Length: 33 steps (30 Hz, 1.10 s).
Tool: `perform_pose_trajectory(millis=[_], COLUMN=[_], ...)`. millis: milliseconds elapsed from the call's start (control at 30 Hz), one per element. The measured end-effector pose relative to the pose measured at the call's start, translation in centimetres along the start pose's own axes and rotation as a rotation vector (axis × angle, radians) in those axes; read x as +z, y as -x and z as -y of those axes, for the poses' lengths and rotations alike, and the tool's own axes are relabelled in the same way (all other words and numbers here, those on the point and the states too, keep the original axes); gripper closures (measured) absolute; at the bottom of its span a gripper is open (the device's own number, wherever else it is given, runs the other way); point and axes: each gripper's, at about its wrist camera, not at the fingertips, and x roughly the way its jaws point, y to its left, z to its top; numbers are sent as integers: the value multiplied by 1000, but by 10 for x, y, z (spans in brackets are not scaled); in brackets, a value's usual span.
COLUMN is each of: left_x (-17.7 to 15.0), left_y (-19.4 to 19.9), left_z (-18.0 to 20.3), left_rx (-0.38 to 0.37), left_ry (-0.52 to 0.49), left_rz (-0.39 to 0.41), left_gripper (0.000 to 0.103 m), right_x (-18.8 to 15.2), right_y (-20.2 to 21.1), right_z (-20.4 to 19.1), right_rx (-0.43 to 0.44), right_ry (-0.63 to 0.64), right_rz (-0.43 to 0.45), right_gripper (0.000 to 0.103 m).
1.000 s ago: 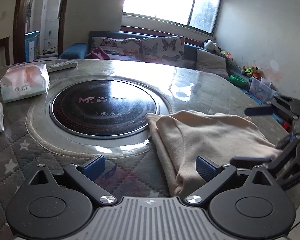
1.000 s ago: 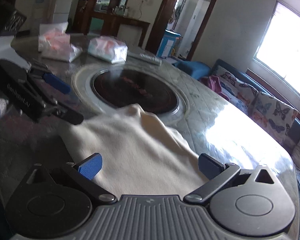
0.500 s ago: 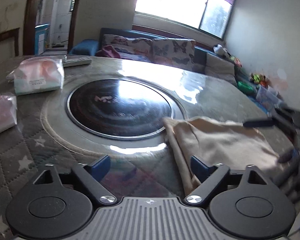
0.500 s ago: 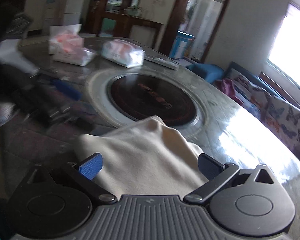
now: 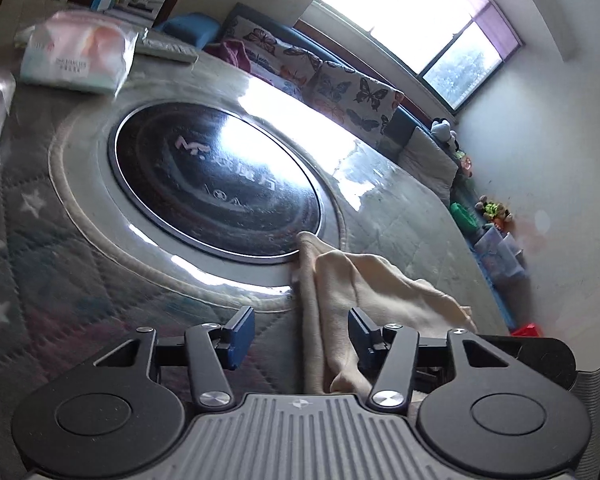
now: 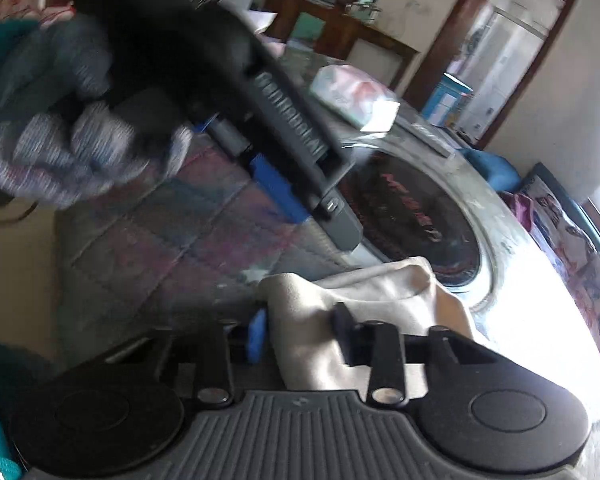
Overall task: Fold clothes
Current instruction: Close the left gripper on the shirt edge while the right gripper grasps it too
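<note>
A cream garment [image 5: 364,288] lies folded on the quilted table by the edge of the black round hob [image 5: 216,184]. My left gripper [image 5: 300,334] is partly closed, with the garment's near edge between its blue pads but not pinched. In the right wrist view my right gripper [image 6: 300,330] has its jaws narrowed around a raised fold of the cream garment [image 6: 352,300]. The left gripper [image 6: 296,196] and the gloved hand [image 6: 60,148] that holds it show close above it.
Plastic tissue packs [image 5: 76,60] and a remote [image 5: 168,50] lie at the table's far side. A sofa with butterfly cushions [image 5: 340,84] stands beyond under a bright window. Toys and boxes [image 5: 496,236] line the right wall. The table edge runs close on the right.
Both grippers have moved in onto the garment's near edge and their jaws have narrowed. The garment is bunched up higher between them. The left gripper now crosses close in front of the right camera.
</note>
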Motion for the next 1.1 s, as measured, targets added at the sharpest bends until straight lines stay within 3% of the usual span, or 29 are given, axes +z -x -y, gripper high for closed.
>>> perform_pose_trajectory(millis=[67,233,433,567,667,733,933,1100], left_x=[1,3,3,0,0,-1,-3,-5], left_y=[-3,-13,-30,-42,-48,-51,-50,-45], left_z=[-1,-2,-7,-5,-10,-14,-21,-9], left_rx=[-20,-75,-151,-188,-213,-213,-168,-116], left_ry=[50,172,365,409,445,459,430,325], left_rz=[5,5,-16,-36,-53,-60,-55,-44], left_gripper=[35,24,22,25,53,80,87,87], right_x=[1,0,-4,-8,-13,-16,-33,-73], right_y=[5,19,37,42,45,46,57,72], right_z=[8,26,46,50,50,51,63,96], right_rx=[12,29,31,59,83,93,74,-97], right_ry=[-55,-163,-234,-251,-243,-246,-342,-514], right_rz=[16,73,128,142,141,141,151,105], right_gripper=[86,88,89,90,89,88,80,74])
